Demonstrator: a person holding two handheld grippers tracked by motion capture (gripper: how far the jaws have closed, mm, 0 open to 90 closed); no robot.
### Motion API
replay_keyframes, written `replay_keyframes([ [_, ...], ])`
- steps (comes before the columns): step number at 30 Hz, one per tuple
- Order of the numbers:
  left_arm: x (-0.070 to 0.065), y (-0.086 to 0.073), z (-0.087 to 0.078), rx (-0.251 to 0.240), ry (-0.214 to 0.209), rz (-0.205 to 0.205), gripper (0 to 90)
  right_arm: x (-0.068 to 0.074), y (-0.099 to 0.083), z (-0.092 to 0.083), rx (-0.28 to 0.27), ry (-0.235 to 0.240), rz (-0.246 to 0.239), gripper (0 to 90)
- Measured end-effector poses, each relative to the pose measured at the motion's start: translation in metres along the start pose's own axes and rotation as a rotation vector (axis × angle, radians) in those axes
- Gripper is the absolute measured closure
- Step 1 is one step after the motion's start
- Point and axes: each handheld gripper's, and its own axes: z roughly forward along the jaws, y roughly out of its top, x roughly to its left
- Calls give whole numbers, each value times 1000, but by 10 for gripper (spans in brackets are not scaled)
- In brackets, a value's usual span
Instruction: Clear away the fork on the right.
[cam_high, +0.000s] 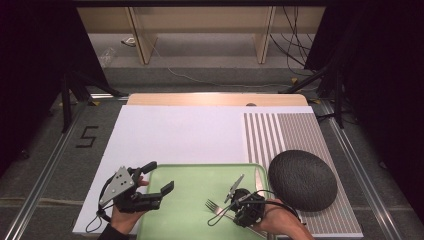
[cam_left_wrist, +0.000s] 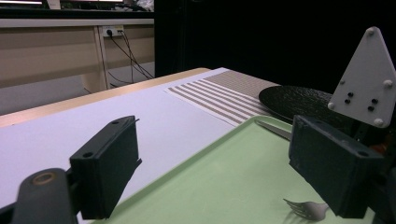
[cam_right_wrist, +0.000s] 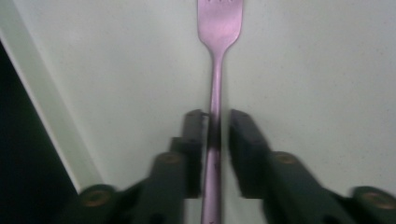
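Note:
A metal fork (cam_high: 212, 205) (cam_right_wrist: 219, 28) lies on the green tray (cam_high: 190, 180), tines pointing left in the high view. My right gripper (cam_high: 229, 212) (cam_right_wrist: 217, 126) straddles its handle; the jaws stand slightly apart, with a thin gap beside the handle, so the pads do not press on it. At the tray's left rim my left gripper (cam_high: 159, 177) (cam_left_wrist: 219, 163) hovers wide open, with nothing between its fingers. In the left gripper view the fork's tines (cam_left_wrist: 303, 208) show beside the right jaw.
A knife (cam_high: 258, 180) lies on the tray's right side. A black textured plate (cam_high: 302, 179) sits on the striped placemat (cam_high: 280, 130) to the right. A white mat (cam_high: 175, 135) covers the table behind the tray.

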Motion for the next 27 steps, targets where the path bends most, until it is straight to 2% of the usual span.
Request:
replay_keyframes([
  [2, 0, 0, 0, 0, 0, 1, 157, 1, 1, -3, -22, 12, 18, 605],
  [4, 0, 0, 0, 1, 1, 2, 157, 3, 1, -8, -59, 3, -6, 569],
  [6, 0, 0, 0, -2, 1, 0, 157, 6, 1, -11, -113, 19, -35, 489],
  [8, 0, 0, -1, -1, 1, 1, 157, 10, 2, -10, -157, 10, -52, 474],
  [11, 0, 1, -1, -3, 1, 0, 157, 11, 2, -8, -176, 6, -63, 532],
  [17, 0, 1, -1, -2, 3, 1, 157, 14, 0, -4, -196, -22, -90, 710],
  [19, 0, 1, -1, -1, 3, 3, 157, 16, -1, -2, -195, -45, -102, 754],
  [23, 0, 0, -1, 1, 3, 3, 157, 18, -2, 0, -182, -57, -117, 838],
  [26, 0, 0, -1, 0, 3, 2, 157, 18, -2, 1, -175, -48, -149, 875],
  [27, 0, 0, -1, 1, 2, 3, 157, 20, -2, 1, -174, -47, -141, 889],
])
